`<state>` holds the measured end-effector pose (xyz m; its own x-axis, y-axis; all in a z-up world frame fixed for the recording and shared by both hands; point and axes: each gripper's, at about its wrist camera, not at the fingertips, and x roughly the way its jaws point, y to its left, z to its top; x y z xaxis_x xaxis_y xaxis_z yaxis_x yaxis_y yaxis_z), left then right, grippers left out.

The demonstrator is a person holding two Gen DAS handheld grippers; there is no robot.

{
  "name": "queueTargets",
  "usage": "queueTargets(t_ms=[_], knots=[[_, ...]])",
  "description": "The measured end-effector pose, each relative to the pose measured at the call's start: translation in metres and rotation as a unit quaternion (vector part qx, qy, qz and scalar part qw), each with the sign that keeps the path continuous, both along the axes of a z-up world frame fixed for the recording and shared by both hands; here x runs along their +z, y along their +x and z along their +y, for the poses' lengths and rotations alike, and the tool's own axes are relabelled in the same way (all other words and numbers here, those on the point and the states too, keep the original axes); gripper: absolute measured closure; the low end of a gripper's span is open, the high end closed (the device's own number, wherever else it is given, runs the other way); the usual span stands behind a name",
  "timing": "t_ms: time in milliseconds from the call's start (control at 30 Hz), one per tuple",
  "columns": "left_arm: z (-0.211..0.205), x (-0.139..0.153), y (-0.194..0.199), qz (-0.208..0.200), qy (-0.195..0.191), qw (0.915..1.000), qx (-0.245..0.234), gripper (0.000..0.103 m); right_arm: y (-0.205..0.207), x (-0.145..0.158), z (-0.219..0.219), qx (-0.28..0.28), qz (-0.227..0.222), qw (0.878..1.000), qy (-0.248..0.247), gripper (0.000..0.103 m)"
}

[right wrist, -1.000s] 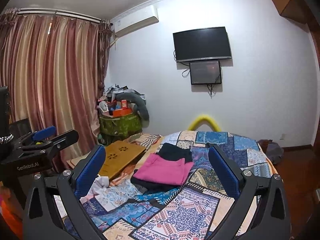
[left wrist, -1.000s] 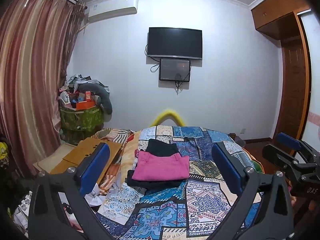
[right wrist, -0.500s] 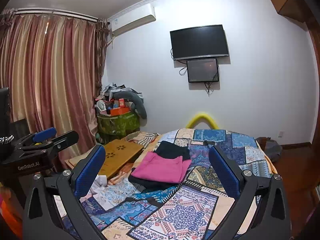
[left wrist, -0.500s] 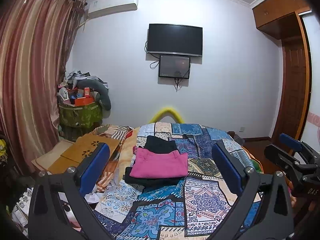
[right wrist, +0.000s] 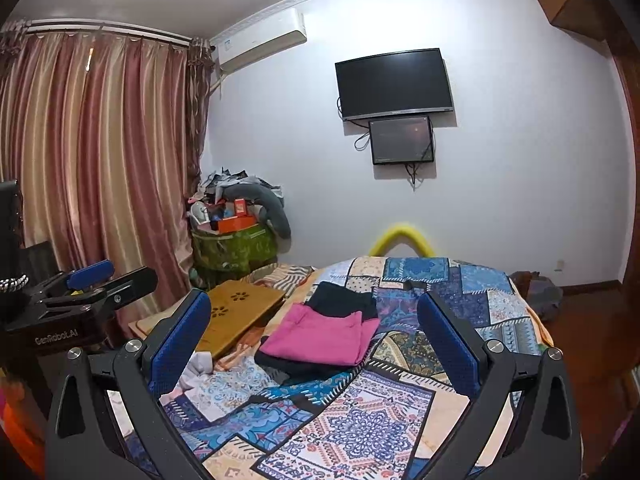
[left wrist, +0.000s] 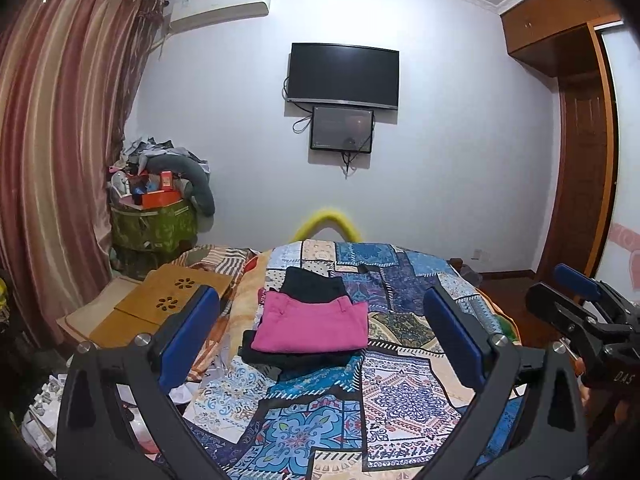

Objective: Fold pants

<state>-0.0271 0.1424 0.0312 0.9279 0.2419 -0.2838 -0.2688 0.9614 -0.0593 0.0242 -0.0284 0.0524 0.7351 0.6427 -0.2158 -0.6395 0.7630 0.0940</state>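
Folded pink pants [left wrist: 314, 326] lie on top of a small stack of dark folded garments [left wrist: 304, 360] on the patchwork bedspread [left wrist: 404, 396]. The stack also shows in the right wrist view, pink pants [right wrist: 324, 336] over a dark garment [right wrist: 340, 300]. My left gripper [left wrist: 320, 336] is open and empty, held well back from the stack above the bed. My right gripper [right wrist: 316, 340] is open and empty, also held back. Each gripper shows at the edge of the other's view: the right one [left wrist: 576, 300], the left one [right wrist: 96, 280].
A wooden lap desk [left wrist: 180, 300] lies left of the bed. A green bin piled with clutter [left wrist: 156, 216] stands by the striped curtain [left wrist: 52, 160]. A TV [left wrist: 344, 74] hangs on the far wall. A wooden wardrobe [left wrist: 580, 152] is at the right.
Both grippers have tilted up slightly and pulled back a little, so the bed and stack sit lower in the views. Both stay open; the clothes have not moved.
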Motion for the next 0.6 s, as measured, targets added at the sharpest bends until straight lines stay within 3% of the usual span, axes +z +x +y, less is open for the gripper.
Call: queueTargets(t_ms=[600], knots=[[-0.011, 0.0, 0.002, -0.001, 0.014, 0.9997, -0.019, 0.0, 0.004, 0.0, -0.003, -0.006, 0.004, 1.0, 0.001, 0.001]])
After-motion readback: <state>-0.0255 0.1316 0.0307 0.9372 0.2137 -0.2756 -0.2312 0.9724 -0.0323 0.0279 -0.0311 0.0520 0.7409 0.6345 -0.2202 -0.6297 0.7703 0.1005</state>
